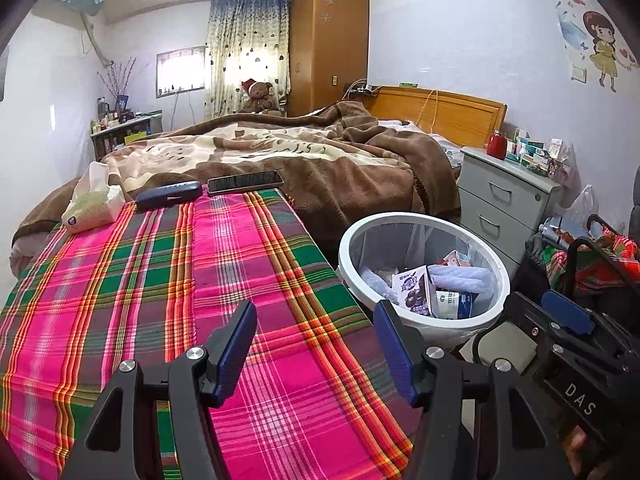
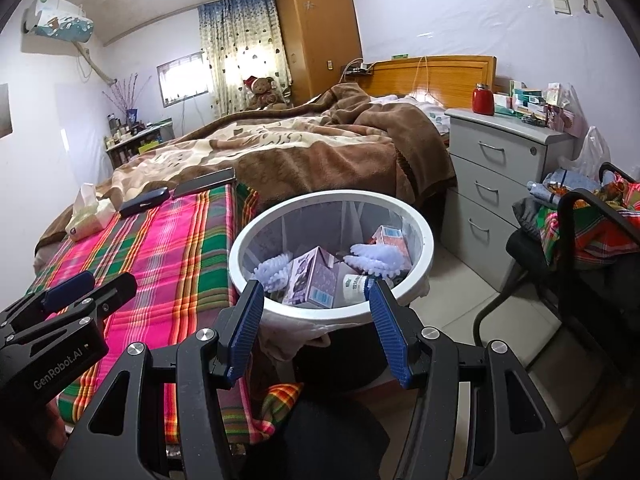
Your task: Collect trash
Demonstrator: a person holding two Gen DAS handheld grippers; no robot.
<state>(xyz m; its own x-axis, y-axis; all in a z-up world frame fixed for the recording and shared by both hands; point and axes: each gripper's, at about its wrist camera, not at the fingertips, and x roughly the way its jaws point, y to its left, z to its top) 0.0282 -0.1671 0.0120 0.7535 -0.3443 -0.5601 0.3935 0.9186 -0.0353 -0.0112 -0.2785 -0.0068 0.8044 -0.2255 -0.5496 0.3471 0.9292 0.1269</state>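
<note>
Your left gripper [image 1: 316, 316] sits over the pink, green and orange plaid cloth [image 1: 160, 280] on the bed, fingers spread wide w/ nothing between them; cloth runs under and ahead of both fingers. Your right gripper [image 2: 316, 296] is also wide apart and empty, w/ the round white mesh-sided trash bin [image 2: 416, 280] just past its fingertips, bin's near rim between the two blue pads. Inside the bin: purple printed carton [image 2: 312, 276], white bumpy foam wrap [image 2: 378, 258], small white bottle [image 2: 354, 284]. Well ahead of the left fingers, at the cloth's far edge: tissue pack [image 1: 94, 204], dark blue glasses case [image 1: 168, 196], black phone [image 1: 245, 182].
</note>
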